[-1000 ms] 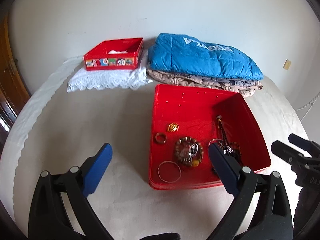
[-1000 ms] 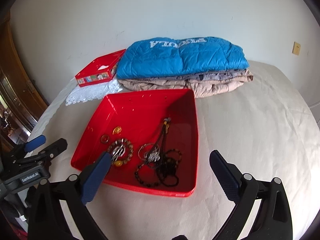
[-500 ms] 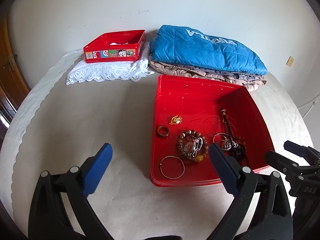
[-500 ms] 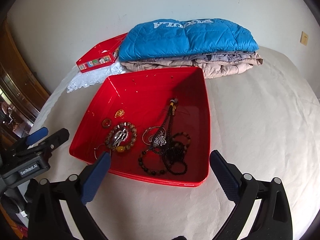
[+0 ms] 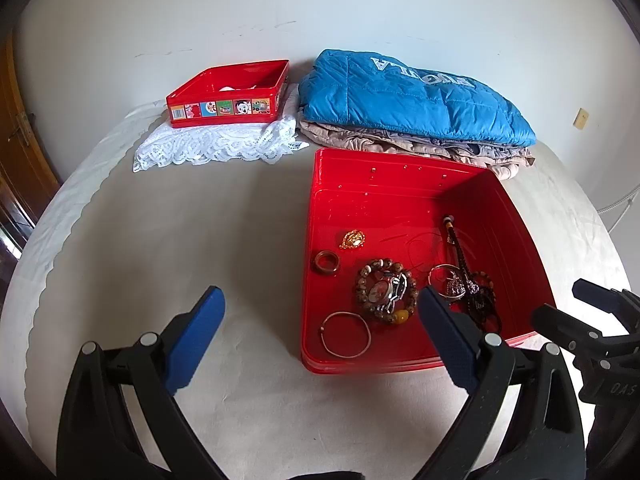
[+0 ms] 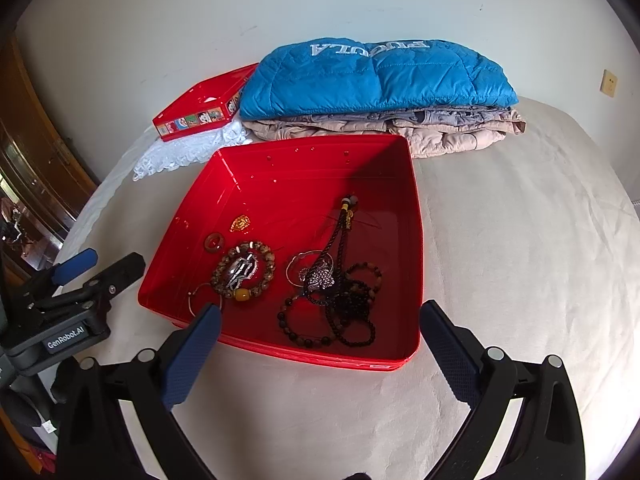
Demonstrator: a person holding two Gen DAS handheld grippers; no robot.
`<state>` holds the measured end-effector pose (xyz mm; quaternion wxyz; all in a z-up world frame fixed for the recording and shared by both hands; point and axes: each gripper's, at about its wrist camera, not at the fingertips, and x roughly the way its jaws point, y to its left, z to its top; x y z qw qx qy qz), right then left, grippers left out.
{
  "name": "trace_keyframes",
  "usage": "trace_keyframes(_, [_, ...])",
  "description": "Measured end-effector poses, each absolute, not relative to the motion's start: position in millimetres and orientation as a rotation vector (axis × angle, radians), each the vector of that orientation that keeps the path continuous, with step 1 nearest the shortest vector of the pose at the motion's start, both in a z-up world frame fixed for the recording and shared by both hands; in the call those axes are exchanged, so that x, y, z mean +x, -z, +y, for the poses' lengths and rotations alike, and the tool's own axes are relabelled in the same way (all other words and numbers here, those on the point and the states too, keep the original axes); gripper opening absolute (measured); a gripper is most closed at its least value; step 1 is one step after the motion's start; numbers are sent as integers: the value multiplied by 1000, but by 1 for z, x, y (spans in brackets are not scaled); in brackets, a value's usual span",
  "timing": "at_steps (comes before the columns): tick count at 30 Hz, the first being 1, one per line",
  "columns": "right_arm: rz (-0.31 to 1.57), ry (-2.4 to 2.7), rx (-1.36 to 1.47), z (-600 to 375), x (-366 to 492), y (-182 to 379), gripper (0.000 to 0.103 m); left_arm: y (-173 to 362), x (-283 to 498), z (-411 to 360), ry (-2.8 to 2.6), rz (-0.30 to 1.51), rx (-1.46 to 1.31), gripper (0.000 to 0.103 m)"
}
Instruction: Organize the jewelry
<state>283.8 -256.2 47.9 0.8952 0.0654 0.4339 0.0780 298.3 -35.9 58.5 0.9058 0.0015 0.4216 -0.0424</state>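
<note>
Inside the red tray [image 6: 412, 216] on the beige bedcover [image 6: 520, 260] lies the jewelry: a silver bangle [image 5: 346, 334], a beaded bracelet [image 6: 244, 268] ringing a watch [image 6: 239, 270], a brown ring [image 5: 325, 262], a gold brooch [image 5: 353, 239] and tangled black bead necklaces [image 6: 344, 304]. Both the left gripper [image 5: 320, 332] and the right gripper [image 6: 320, 340] hover wide apart, holding nothing. A red tin [image 5: 228, 96] sits on white lace [image 5: 216, 146] beside folded jackets [image 6: 376, 80].

Blue quilted jacket [image 6: 376, 74] folded atop beige garment [image 6: 448, 134]; white lace cloth [image 5: 216, 146] beside.
</note>
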Motion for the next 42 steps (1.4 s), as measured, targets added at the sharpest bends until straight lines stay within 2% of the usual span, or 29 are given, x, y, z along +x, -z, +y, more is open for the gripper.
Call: trace_keyframes(42, [905, -169, 135, -258, 289, -43, 99, -52, 301, -38, 84, 886, 14, 96])
